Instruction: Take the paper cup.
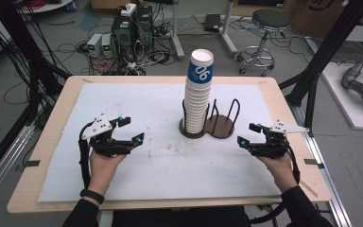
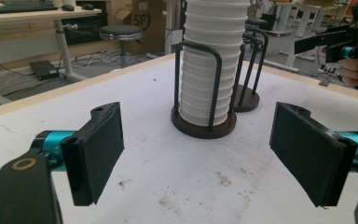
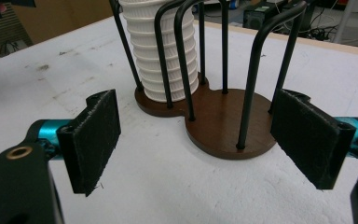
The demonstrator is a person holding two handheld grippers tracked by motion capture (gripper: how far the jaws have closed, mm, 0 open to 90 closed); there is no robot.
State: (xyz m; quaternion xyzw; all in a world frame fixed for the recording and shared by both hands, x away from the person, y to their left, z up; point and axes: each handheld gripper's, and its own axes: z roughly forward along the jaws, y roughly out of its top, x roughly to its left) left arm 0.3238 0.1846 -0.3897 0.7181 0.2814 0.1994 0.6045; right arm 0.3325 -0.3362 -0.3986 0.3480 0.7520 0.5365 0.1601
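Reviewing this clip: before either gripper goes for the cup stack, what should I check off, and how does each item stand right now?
1. Left gripper jaws open, nothing between them: ok.
2. Right gripper jaws open, nothing between them: ok.
3. Cup stack seated upright in the holder's left ring: ok.
4. Holder's right ring free to take cups: ok.
5. White mat bare between both grippers and the holder: ok.
6. Whether the top cup sits loose enough to lift off alone: cannot tell.

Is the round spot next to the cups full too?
No, the holder's second ring stands bare beside the cups.
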